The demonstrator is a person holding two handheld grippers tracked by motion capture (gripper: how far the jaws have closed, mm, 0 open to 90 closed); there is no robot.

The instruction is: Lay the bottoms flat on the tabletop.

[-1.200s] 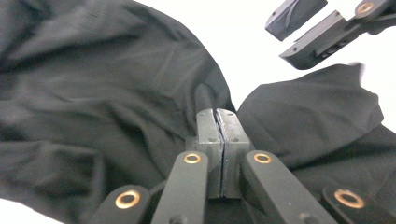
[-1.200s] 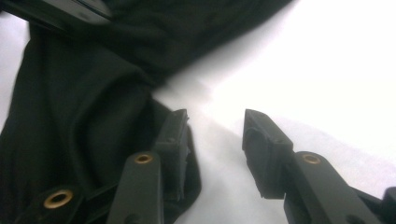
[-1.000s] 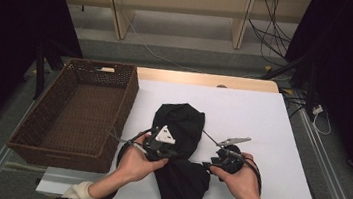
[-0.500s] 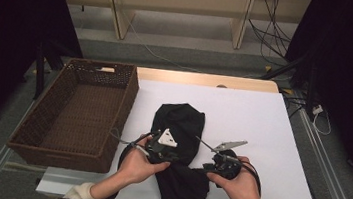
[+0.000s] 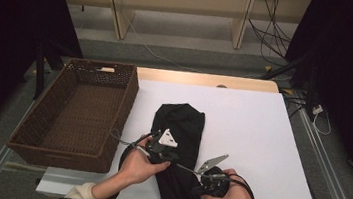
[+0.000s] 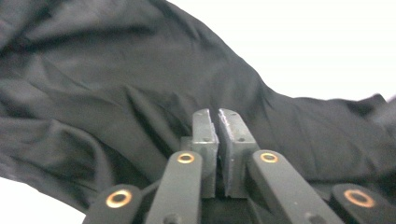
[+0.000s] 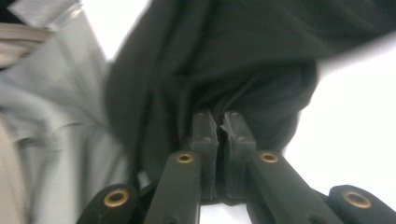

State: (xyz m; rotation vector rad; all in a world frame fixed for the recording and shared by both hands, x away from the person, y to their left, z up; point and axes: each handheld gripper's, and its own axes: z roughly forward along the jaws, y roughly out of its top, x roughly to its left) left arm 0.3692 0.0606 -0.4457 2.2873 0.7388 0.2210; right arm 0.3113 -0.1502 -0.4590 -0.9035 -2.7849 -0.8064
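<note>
In the high view, a black garment [image 5: 178, 145] is seen lying lengthwise on the white table [image 5: 261, 134], its near end draped over the front edge, beside a wicker basket [image 5: 80, 111] at the left. The left gripper [image 5: 164, 151] is held at the cloth's left edge, as before; the right gripper [image 5: 211, 180] has been shifted across toward the cloth's near right edge.

In the left gripper view, the jaws are seen nearly together above the dark folds (whether cloth is pinched cannot be told).

In the right gripper view, the jaws have just been closing, and a bunched fold of black fabric is clamped between them. A lift or fold toward the basket is judged ready to begin.
</note>
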